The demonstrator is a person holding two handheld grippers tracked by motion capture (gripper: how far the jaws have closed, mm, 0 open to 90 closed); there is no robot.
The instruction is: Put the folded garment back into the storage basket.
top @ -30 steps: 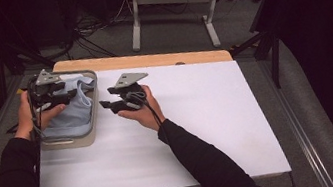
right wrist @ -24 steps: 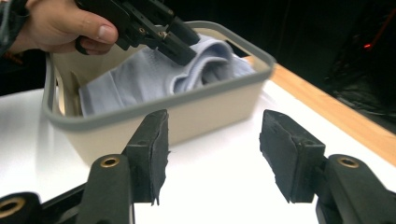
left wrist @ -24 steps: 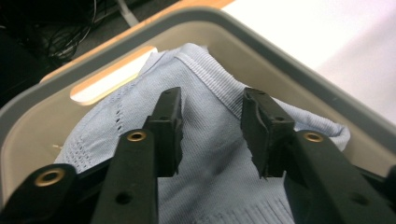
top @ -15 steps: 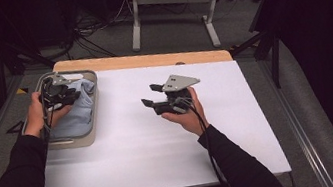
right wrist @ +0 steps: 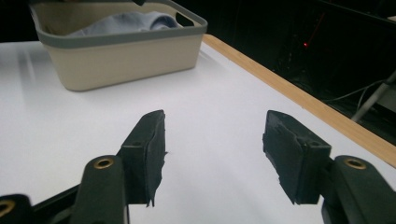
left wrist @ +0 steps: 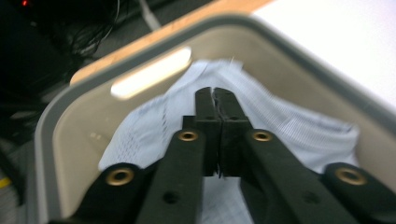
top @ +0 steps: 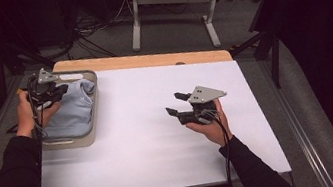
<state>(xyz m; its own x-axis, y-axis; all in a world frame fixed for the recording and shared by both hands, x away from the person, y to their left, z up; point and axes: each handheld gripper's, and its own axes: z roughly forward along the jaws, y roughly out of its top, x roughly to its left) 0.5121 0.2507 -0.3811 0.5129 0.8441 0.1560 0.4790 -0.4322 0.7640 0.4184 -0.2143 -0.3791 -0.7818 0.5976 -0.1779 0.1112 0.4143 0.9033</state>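
Hovering over the bin [top: 75, 141], the left gripper [top: 58, 90] has its jaws pressed flat together, pad against pad. The left gripper view makes that pretty clear: the two black pads meet along a thin seam with no cloth visibly caught between them, having just been closing. Right under and just past those jaw tips sits the light blue cloth [left wrist: 299, 135], bunched up inside the beige bin with the grey rim. The far wall of the bin, with its slot handle [left wrist: 150, 73], is just beyond the tips, and the wooden edge [top: 144, 60] of the desk runs behind that.

Whether the jaw tips actually touch the fabric is hard to call; they look very near it or brushing it, and the close view is a bit blurry there.

Over on the other side, the right gripper [top: 177, 103] is held above the white desk [top: 152, 146], well apart from the bin. Its jaws stand apart with nothing in the gap, just bare white surface below them. From the right gripper view, the bin sits ahead and off to the left of those jaws, with a bit of the blue cloth peeking above the rim. The wooden edge runs off ahead and to the right of the jaws.

Both hands grip their tools from behind, dark sleeves coming in from the near side.
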